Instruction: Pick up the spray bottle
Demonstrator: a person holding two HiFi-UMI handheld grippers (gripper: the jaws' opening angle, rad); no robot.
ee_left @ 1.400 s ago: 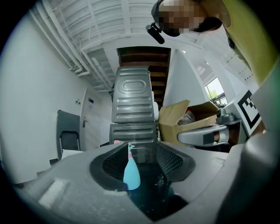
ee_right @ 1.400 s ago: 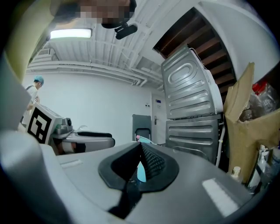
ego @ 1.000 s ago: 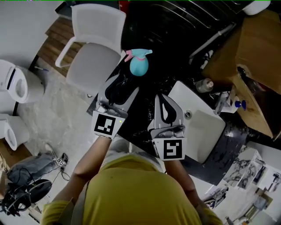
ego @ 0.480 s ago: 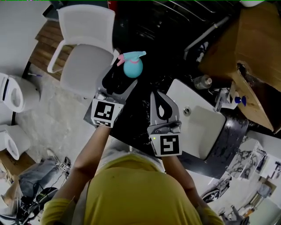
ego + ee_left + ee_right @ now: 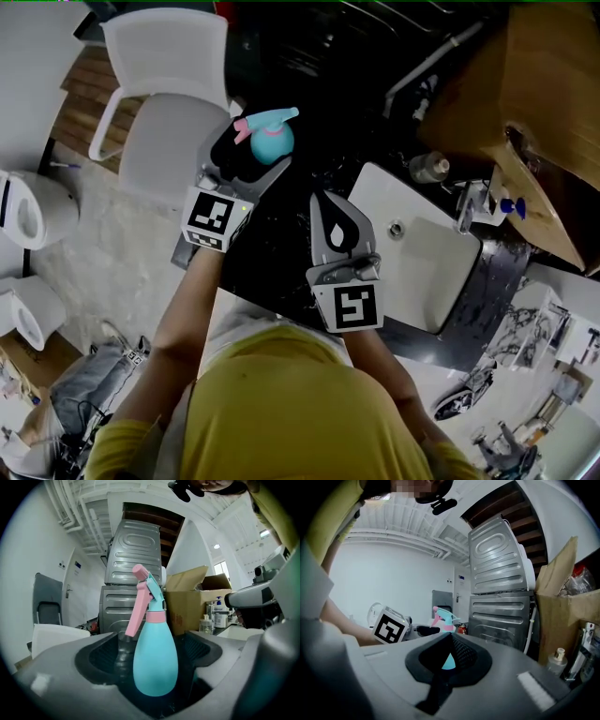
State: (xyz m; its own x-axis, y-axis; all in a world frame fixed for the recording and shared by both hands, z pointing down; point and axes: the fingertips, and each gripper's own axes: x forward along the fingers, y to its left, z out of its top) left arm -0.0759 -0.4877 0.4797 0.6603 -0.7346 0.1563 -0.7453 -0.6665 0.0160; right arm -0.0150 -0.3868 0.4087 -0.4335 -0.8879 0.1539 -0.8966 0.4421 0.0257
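Black counter, centre of the head view: the surface on which the work stands. A white chair is at upper left, off the counter's edge, and a white sink lies right of centre.

My left claw, reaching up and to the right from centre-left of the head view: its jaws have just been opening and now stand wide apart. In the left gripper view a dark pad shows on each side of the bottle with a clear gap at both sides, so nothing is pressed yet.

My right claw, centre of the head view, near the sink's left edge: jaws drawn together, holding nothing, well apart from the bottle, which in its own view shows only far off.

Spray bottle, teal body with a pink trigger and collar: it stands upright on the counter near the upper edge, just right of the chair, its lower body between my left jaws and its head above them.

Step in hand, as I judge it: the approach is all but done and the grasp not begun. The next move calls for squeezing the left jaws onto the rounded body, evenly and low enough that the smooth, swelling shape does not slip out, then lifting straight up.
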